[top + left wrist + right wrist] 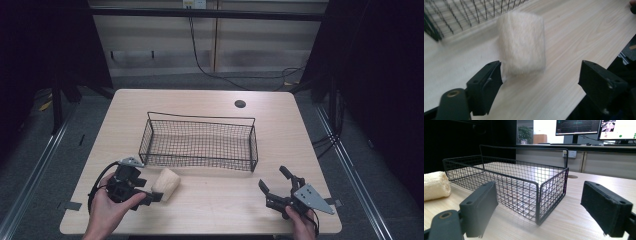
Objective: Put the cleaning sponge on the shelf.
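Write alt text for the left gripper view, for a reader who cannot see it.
A cream, fuzzy rolled towel lies on a light wooden table, just beyond the open left tongs, whose two black jaws stand wide apart; the near jaw sits close to the roll's edge. A black wire basket stands behind it at the upper left.

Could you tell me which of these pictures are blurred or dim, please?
Left gripper view: the cream fuzzy roll is smeared by blur. Right gripper view: sharp, with bright glare on the black wire mesh basket. High view: dim, dark surroundings around the pale wooden table.
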